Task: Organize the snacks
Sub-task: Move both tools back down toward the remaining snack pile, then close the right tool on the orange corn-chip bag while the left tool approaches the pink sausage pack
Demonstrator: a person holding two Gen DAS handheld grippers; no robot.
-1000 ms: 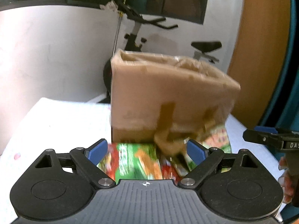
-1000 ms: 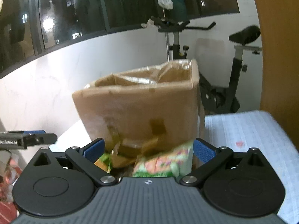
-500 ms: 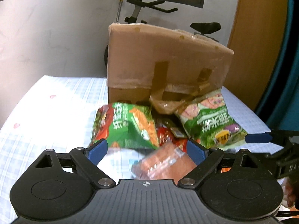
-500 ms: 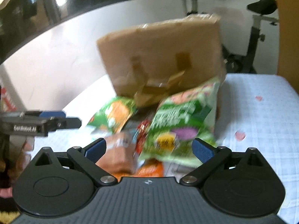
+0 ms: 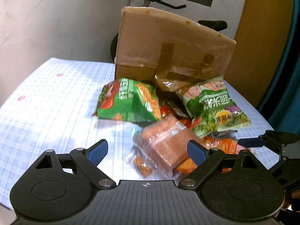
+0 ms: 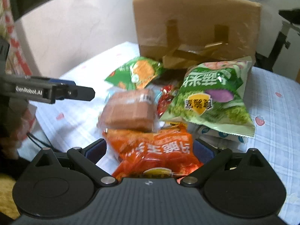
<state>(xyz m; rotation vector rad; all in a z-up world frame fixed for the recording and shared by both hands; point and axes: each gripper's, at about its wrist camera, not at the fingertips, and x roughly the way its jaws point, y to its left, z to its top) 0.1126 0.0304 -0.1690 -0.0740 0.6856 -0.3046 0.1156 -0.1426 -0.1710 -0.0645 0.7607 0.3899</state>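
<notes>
We see a tan cardboard box [image 5: 172, 43] patched with brown tape; a green bag [image 5: 129, 103] printed with orange; a paler green bag [image 6: 210, 95] with a purple blotch; an orange-red bag [image 6: 155, 150]; a pale blue checked cloth [image 5: 46, 101] dotted red.

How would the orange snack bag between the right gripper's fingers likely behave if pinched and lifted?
The orange snack bag looks puffy and creased, so it would probably crumple and flop rather than stay stiff. Its glossy film suggests it could slip between the right gripper fingers, whose jaws stand wide open. The clear-wrapped brown snack pack appears to overlap its far edge and may shift.
</notes>
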